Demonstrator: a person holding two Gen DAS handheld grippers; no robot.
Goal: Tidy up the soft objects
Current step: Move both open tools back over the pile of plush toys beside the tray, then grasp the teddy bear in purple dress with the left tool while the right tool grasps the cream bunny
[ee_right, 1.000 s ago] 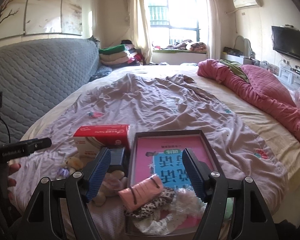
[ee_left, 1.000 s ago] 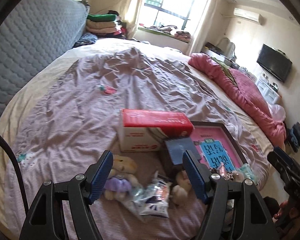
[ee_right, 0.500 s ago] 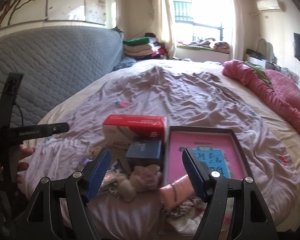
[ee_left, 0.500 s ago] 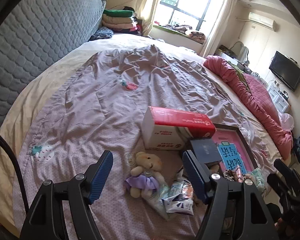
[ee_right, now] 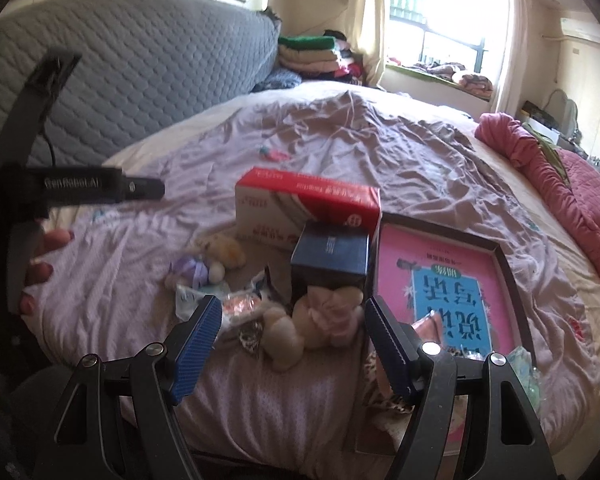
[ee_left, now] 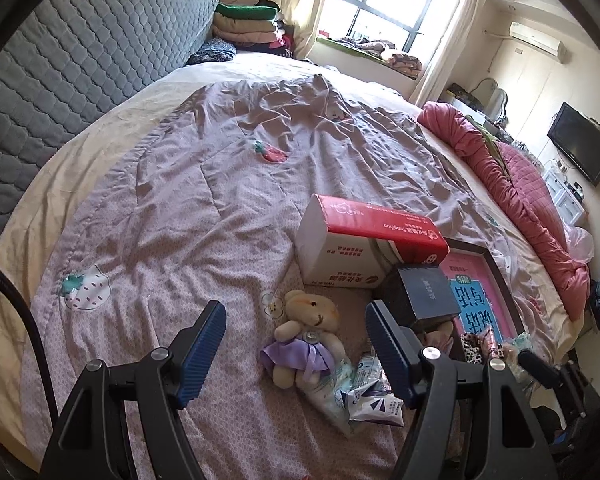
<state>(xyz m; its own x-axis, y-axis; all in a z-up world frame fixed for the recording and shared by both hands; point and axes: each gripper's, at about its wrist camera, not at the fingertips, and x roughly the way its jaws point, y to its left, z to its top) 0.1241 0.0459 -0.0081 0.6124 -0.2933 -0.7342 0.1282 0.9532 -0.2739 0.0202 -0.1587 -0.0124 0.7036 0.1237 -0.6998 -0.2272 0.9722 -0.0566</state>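
Observation:
A cream teddy bear in a purple dress (ee_left: 306, 338) lies on the lilac quilt, between my left gripper's (ee_left: 294, 350) open blue fingers and just beyond them. It shows blurred in the right wrist view (ee_right: 210, 264). A second beige and pink plush (ee_right: 320, 320) lies in front of my right gripper (ee_right: 292, 338), which is open and empty. Crinkly plastic packets (ee_left: 364, 394) lie beside the bear. A pink soft item and leopard-print fabric (ee_left: 476, 344) sit at the near end of the dark tray (ee_right: 504, 264).
A red and white tissue box (ee_left: 360, 252) and a dark blue box (ee_left: 424, 292) stand behind the toys. The tray holds a pink and blue book (ee_right: 444, 292). A grey quilted headboard (ee_left: 80, 52) is left, a rolled pink blanket (ee_left: 512, 184) right.
Both grippers have swung to the left. The bear has come between the left fingers, and the beige and pink plush now sits centred before the right gripper instead of the tray.

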